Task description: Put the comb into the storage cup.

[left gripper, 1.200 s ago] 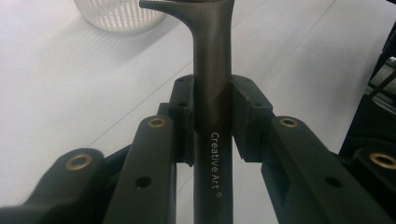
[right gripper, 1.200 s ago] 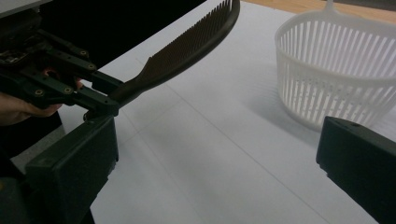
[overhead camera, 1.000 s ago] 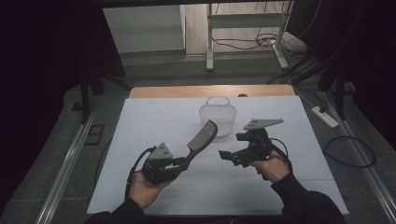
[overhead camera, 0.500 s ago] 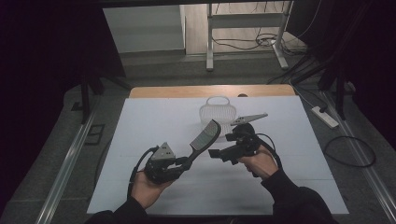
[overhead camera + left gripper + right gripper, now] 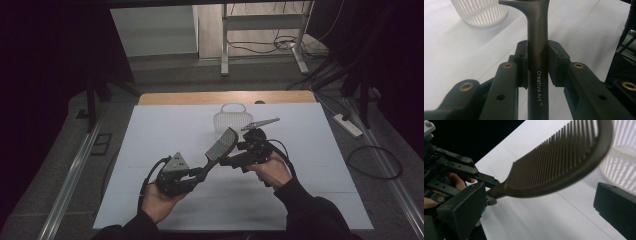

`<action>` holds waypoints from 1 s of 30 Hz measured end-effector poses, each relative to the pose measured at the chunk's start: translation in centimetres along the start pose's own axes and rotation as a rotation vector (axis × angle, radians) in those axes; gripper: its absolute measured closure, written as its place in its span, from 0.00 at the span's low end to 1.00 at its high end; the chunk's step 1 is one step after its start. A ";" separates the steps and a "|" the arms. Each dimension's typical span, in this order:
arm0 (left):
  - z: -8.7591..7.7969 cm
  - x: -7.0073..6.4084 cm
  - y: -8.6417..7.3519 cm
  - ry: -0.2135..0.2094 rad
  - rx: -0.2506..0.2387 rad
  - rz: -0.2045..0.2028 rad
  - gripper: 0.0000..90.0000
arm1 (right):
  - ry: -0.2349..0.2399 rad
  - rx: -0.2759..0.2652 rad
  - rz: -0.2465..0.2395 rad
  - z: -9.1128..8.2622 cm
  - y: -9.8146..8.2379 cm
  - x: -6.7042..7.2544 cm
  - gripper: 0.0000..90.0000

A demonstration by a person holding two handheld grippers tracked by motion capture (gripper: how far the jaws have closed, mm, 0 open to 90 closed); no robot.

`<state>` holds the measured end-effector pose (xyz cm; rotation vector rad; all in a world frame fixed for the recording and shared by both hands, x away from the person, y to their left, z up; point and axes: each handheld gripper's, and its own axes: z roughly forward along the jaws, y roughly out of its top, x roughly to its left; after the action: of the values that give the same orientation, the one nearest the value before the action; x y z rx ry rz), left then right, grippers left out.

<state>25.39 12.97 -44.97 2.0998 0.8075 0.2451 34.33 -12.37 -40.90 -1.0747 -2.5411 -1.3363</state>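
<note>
Dark plastic comb (image 5: pixel 221 143) is pinched by its handle in the left gripper (image 5: pixel 202 170), raised over the white table (image 5: pixel 150 150); the right gripper (image 5: pixel 541 202), jaws spread, brackets its toothed head without contact. Handover looks half done, with the white slatted basket (image 5: pixel 232 119) waiting beyond

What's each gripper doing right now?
Left gripper: shut on the comb handle.
Right gripper: open, comb head between its jaws, not gripped.

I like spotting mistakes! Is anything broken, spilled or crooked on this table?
Nothing stands out. The comb looks whole, clamped by its handle in the left tool, with the right tool open around its toothed end. The white basket stands upright on the clean white table.
</note>
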 end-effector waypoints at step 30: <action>-0.1 -0.5 0.0 0.024 -0.019 0.032 0.80 | 0.185 -0.042 0.115 -0.1 0.2 -1.1 0.76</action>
<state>24.94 12.72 -44.83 2.0972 0.7831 0.2945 35.25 -12.98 -41.15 -1.0343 -2.2946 -1.3946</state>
